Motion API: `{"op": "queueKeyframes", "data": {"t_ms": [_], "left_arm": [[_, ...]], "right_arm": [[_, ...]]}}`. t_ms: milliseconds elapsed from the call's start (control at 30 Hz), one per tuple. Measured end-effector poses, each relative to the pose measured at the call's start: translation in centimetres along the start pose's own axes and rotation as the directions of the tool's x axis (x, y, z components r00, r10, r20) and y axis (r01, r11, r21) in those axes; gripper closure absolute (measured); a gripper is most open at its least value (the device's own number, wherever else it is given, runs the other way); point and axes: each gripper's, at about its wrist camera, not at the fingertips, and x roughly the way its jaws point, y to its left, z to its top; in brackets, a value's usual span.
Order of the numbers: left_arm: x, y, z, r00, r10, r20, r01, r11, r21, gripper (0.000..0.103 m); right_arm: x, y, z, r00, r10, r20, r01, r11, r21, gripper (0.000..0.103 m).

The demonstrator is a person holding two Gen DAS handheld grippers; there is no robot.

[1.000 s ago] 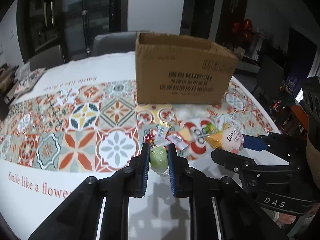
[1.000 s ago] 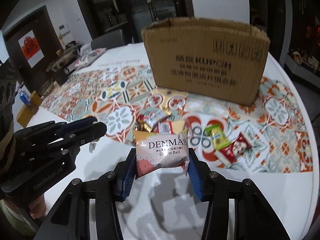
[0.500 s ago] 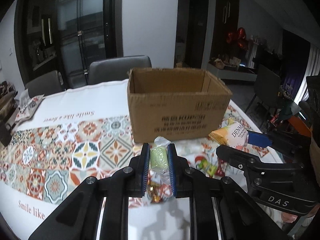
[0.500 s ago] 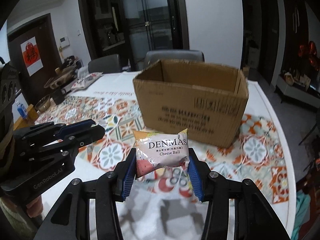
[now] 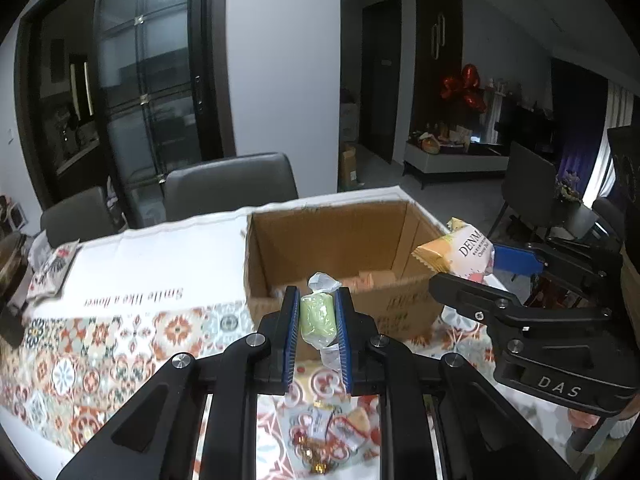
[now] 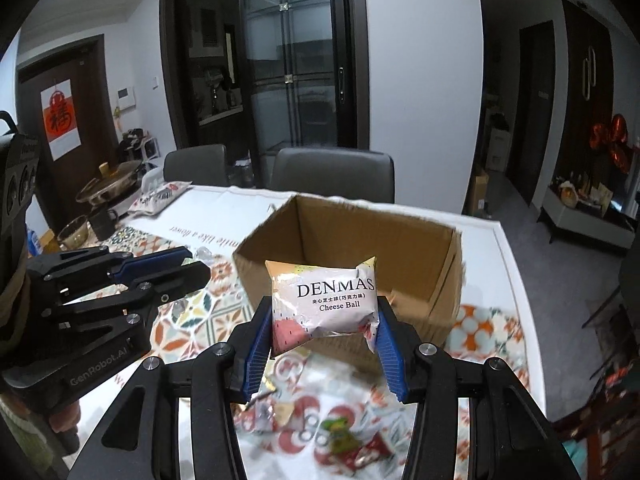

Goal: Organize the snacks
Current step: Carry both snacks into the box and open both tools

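Note:
My left gripper (image 5: pixel 317 316) is shut on a green wrapped candy (image 5: pixel 317 317), held in the air just in front of the open cardboard box (image 5: pixel 340 240). My right gripper (image 6: pixel 324 320) is shut on a white DENMAS Cheese Ball packet (image 6: pixel 323 304), also raised before the cardboard box (image 6: pixel 360 240). In the left wrist view the DENMAS packet (image 5: pixel 460 250) hangs at the box's right side in the right gripper (image 5: pixel 486 270). The right wrist view shows the left gripper (image 6: pixel 192 266) at the left. Loose wrapped snacks (image 5: pixel 332 436) lie on the table below.
The table carries a patterned tile cloth (image 5: pixel 120 344) with a white border. Grey chairs (image 5: pixel 230 186) stand behind the table. A pan, a bowl and a mug (image 6: pixel 102 222) sit at the far left edge beside a snack bag (image 6: pixel 158 198). More loose snacks (image 6: pixel 340 438) lie near me.
Both grippers have risen with their snacks and come closer to the box. Its open inside now shows, and the loose snacks on the table have dropped low in both views.

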Motion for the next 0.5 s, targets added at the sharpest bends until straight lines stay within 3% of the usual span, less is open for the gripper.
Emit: {"op": "queueKeyframes", "data": {"t_ms": [500], "left_arm": [[6.6, 0.8, 4.7, 0.998, -0.032, -0.060, 0.033, 0.999, 0.015, 0.084]], "right_arm": [[5.2, -3.4, 3.8, 0.999, -0.023, -0.049, 0.024, 1.000, 0.007, 0.053]]}}
